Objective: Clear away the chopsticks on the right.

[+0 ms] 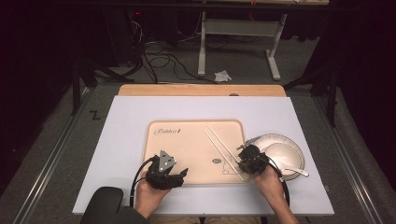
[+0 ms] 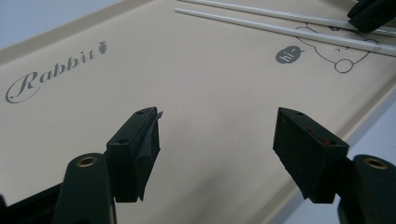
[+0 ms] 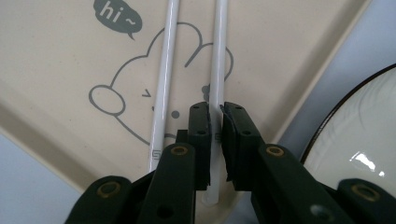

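The right gripper [image 3: 215, 116] has its fingers [image 3: 200, 135] pinched on one white chopstick [image 3: 218, 56] near its lower end, a grip that would lift this stick away from its twin [image 3: 164, 70] lying just beside it. Both sticks lie on the beige rabbit-print tray [image 1: 187, 149], near its right edge, beside a white plate [image 1: 275, 140] with a spoon [image 1: 296, 170] on the counter [image 1: 130, 116]. The left gripper [image 2: 217, 135] hangs over bare tray, fingers [image 2: 140, 144] wide apart and empty, seemingly waiting.
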The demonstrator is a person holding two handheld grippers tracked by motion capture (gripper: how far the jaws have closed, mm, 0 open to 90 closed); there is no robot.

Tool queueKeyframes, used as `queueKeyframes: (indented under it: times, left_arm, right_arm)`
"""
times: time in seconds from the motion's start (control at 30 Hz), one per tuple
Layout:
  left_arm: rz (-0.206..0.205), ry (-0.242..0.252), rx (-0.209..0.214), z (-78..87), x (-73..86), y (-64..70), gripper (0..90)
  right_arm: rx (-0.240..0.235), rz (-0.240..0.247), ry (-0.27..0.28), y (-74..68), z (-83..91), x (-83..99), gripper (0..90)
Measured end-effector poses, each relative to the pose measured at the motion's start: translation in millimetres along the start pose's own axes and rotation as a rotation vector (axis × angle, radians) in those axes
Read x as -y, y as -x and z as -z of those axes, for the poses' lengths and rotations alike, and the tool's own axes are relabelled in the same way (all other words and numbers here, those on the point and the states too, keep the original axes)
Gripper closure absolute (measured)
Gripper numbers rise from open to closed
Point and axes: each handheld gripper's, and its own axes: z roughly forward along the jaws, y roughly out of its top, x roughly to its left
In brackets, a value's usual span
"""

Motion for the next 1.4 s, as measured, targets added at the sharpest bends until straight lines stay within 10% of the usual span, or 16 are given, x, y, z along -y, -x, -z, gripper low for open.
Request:
queueKeyframes:
  times: [1.4]
  left_arm:
    - [0.0, 0.004, -0.001, 0.0, -0.7, -0.8, 31.9]
  right_arm:
    - [-0.047, 0.004, 0.034, -3.8, 11.2, 2.7, 80.1]
